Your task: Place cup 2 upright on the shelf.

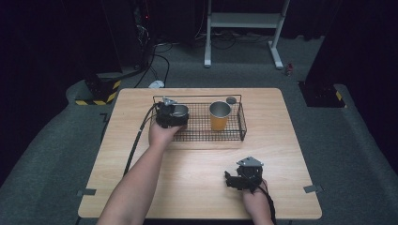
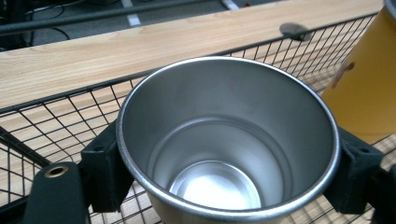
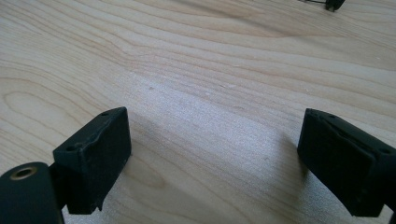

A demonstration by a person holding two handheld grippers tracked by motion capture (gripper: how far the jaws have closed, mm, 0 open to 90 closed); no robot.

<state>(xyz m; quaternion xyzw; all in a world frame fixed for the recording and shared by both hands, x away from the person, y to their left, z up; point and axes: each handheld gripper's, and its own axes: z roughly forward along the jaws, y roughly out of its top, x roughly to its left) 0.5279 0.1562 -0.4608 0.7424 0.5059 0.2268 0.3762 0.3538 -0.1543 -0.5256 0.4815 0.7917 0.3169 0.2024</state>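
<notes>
Between left tongs (image 2: 224, 172): steel cup (image 2: 224, 140)

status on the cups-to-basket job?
Done: yellow cup stands upright in the wire basket. In hand: left gripper is shut on the steel cup, over the basket's left end. Left: release it. Right gripper rests open on the table.

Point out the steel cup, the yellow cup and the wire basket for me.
steel cup (image 2: 219, 186), left gripper view, on its shiny inner bottom.
yellow cup (image 1: 219, 121), high view, on its outer side wall.
wire basket (image 1: 242, 123), high view, on its right end wall.
</notes>
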